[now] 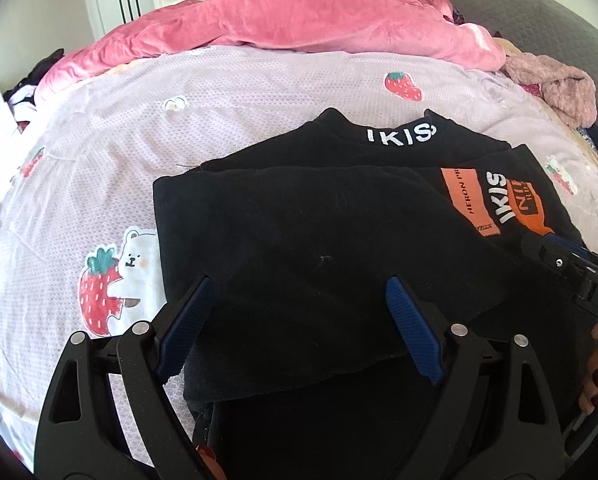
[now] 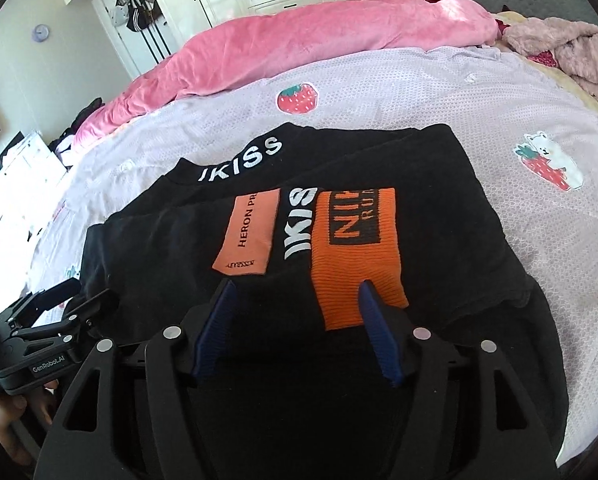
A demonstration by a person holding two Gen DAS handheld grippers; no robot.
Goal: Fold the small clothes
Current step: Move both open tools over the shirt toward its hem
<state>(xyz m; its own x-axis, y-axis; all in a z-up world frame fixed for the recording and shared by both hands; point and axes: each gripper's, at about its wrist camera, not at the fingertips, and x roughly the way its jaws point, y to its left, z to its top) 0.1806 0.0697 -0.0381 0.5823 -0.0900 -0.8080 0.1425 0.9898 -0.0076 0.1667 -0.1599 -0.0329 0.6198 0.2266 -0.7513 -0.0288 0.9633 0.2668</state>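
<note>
Left wrist view gives us the black garment [image 1: 299,240] folded on the strawberry-print sheet [image 1: 99,152], its left edge straight and the near hem ragged under our left gripper [image 1: 299,300], whose jaws stand wide and released. Bare sheet lies open to the left and beyond the collar, up to the pink blanket [image 1: 259,24]. Our right gripper [image 2: 295,304] hovers parted over the orange patch [image 2: 351,248], clamping nothing
</note>
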